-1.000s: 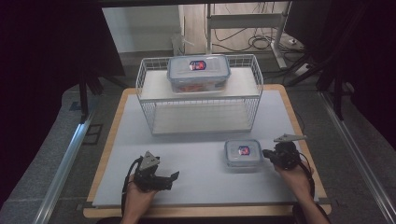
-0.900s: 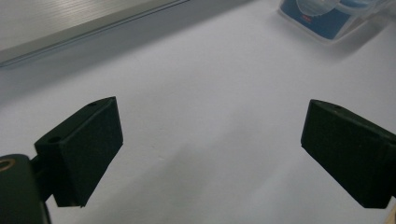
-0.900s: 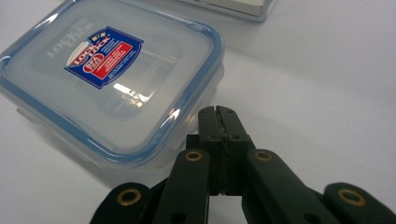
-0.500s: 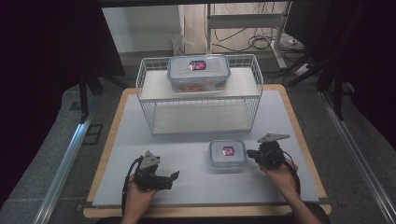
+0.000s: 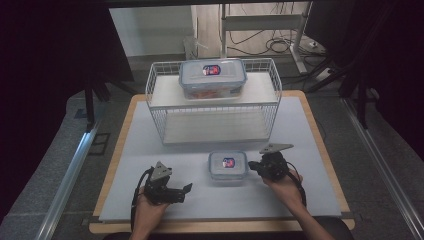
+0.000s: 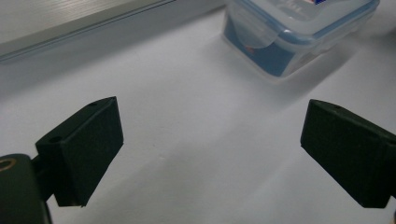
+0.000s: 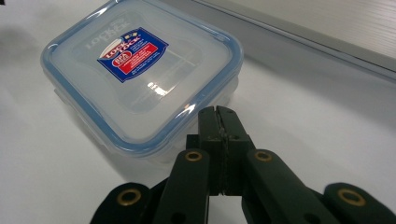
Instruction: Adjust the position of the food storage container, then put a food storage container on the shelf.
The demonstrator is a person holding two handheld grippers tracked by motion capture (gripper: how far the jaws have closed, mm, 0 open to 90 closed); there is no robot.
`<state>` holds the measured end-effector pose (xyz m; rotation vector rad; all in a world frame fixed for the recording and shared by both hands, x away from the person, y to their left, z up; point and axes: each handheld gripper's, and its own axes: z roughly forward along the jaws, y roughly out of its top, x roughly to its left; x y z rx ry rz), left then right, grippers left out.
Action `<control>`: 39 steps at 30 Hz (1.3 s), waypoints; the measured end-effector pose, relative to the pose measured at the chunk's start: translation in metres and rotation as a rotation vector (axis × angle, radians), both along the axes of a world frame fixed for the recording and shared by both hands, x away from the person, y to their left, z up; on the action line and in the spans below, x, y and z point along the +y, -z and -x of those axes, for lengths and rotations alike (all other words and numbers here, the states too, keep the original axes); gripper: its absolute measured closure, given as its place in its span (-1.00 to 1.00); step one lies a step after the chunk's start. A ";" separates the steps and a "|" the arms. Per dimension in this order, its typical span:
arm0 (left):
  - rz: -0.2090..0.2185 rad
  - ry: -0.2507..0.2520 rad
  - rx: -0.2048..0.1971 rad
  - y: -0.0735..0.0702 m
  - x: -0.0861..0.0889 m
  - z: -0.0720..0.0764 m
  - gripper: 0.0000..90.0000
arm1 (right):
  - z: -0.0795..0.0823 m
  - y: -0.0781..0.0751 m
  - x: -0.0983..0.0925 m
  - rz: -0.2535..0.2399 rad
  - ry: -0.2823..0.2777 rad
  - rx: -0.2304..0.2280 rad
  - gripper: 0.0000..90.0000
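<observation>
Now right tongs [image 7: 218, 116] fully closed (empty), tips against small container [image 7: 140, 79]; left tongs [image 6: 210, 154] wide open.

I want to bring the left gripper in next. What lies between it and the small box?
Nothing visible: bare white mat separates the open left gripper from the small box. The shut right gripper sits at the box's far side.

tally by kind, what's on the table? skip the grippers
Small lidded container: 1
Large lidded container: 1
White wire rack: 1
Total: 3
</observation>
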<state>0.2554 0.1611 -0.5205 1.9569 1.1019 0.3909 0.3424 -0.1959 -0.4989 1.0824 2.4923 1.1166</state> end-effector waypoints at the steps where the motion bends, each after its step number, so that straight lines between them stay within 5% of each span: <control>1: 0.001 0.002 0.000 0.000 0.000 0.000 -0.87 | 0.000 0.001 0.005 -0.003 -0.004 -0.002 0.99; 12: -0.028 -0.006 -0.004 0.000 0.003 0.002 -0.87 | 0.002 0.001 0.002 0.023 -0.034 -0.035 0.88; 21: -0.046 -0.017 -0.006 0.000 0.007 0.003 -0.87 | 0.017 -0.004 -0.016 0.052 -0.104 -0.100 0.28; 30: -0.065 -0.012 -0.006 0.001 0.006 0.003 -0.87 | 0.015 0.000 -0.040 0.030 -0.065 -0.082 -0.42; 39: -0.067 -0.013 -0.003 0.001 0.006 0.003 -0.87 | 0.012 0.003 -0.045 0.036 -0.044 -0.075 -0.53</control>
